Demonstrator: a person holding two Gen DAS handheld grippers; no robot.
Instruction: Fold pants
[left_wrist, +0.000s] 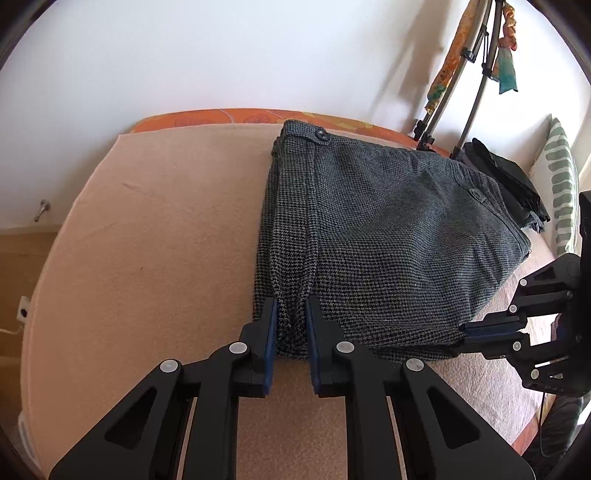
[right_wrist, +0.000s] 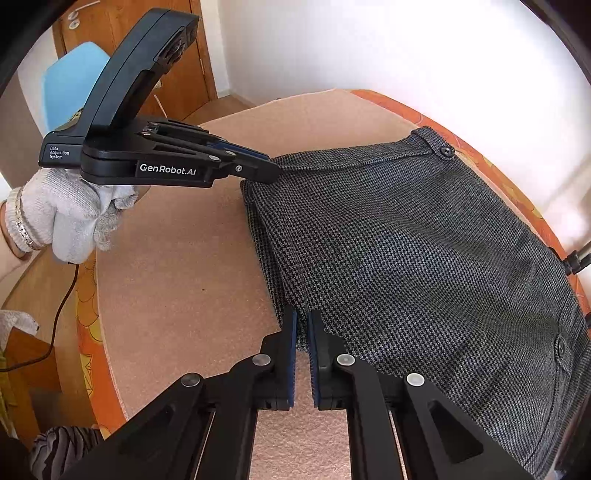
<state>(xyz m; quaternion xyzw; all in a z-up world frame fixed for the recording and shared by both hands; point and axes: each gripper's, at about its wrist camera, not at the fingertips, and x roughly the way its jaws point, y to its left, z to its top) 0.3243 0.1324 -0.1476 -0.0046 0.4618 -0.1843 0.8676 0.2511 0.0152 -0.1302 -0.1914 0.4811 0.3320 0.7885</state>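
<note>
Firmly, both tools pinching folded pants (left_wrist: 388, 229)

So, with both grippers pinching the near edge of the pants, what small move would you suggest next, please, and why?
Probably open both and back away: the pants already lie as a compact stack on the blanket, with the left gripper and right gripper each clamped on one near corner.

The left gripper (right_wrist: 275, 170), seen from the right wrist camera, carries white lettering "GenRobot.AI" along the side of its black body. A smaller white label on the block behind it reads "Data Acquisition System". The faint letters on the right gripper (left_wrist: 461, 334) cannot be read.
</note>
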